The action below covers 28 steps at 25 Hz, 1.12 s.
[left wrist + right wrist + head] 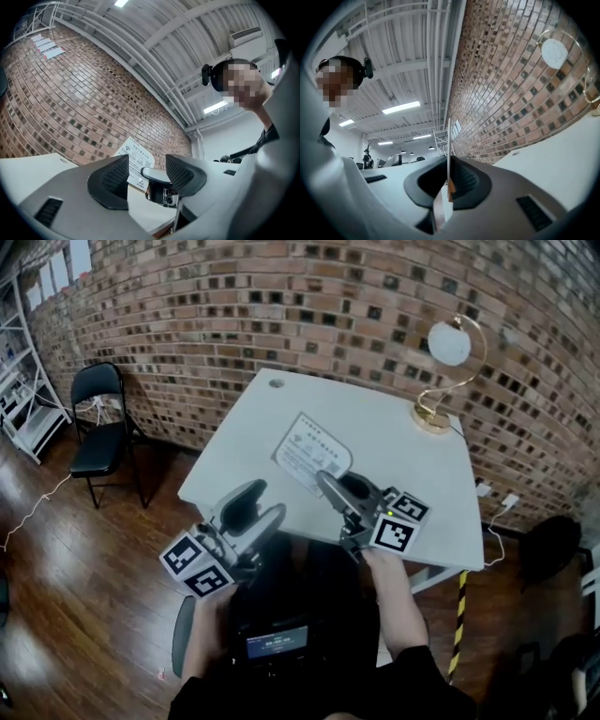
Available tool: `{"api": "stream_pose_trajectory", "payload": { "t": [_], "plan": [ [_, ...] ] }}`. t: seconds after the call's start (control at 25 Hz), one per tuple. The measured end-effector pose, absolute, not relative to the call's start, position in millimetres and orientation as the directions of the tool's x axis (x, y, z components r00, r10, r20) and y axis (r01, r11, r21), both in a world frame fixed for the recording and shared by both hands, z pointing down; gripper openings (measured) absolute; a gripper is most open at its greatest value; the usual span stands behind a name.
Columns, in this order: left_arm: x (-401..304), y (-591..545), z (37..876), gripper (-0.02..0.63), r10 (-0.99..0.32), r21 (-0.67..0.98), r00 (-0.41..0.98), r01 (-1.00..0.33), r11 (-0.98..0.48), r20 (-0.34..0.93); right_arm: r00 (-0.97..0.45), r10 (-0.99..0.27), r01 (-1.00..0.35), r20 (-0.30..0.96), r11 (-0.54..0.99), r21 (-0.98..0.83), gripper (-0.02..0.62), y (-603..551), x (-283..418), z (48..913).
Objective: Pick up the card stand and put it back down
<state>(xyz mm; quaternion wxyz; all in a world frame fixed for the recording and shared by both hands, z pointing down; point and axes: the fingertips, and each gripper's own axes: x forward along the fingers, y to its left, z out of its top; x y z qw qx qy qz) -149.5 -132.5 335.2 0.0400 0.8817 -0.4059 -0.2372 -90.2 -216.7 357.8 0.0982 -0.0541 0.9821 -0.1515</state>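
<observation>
Right tool [449, 171] first: its jaws are pressed together on the card stand [312, 452], seen edge-on between the ribbed pads as a thin pale sheet. The hold is at the stand's near lower edge, and the printed face is tilted up toward us. The stand is over the middle of the white worktop [394, 442]. We cannot tell whether its foot has left the surface.

Our judgement is that the stand is light, stiff, thin and probably slick plastic. A low grip near the foot should stop it swinging, and too hard a squeeze might flex or crack it.

Left tool [146, 174]: jaws apart with nothing between them, held short of the worktop's near edge. A ring lamp [441, 381] stands at the far corner, with the brick wall [281, 315] behind it.
</observation>
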Motion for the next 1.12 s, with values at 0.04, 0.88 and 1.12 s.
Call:
{"api": "stream_pose_trajectory", "payload": {
  "t": [0.04,0.88,1.12],
  "plan": [
    [-144,-134,334,0.236,-0.729,0.268,0.564,-0.688,-0.675,-0.388,-0.973,-0.142,-0.084,-0.180,0.951,-0.298,0.026,-215,-83,356],
    [-46,-176,315,0.235,-0.657,0.277,0.674,-0.596,-0.754,-0.339,-0.895,-0.279,-0.193,-0.348,0.946,-0.261,0.026,-225,30,326],
    [-34,-175,311,0.236,-0.624,0.267,0.696,-0.564,-0.781,-0.356,-0.888,-0.297,-0.215,-0.352,0.943,-0.254,0.026,-220,47,325]
  ]
}}
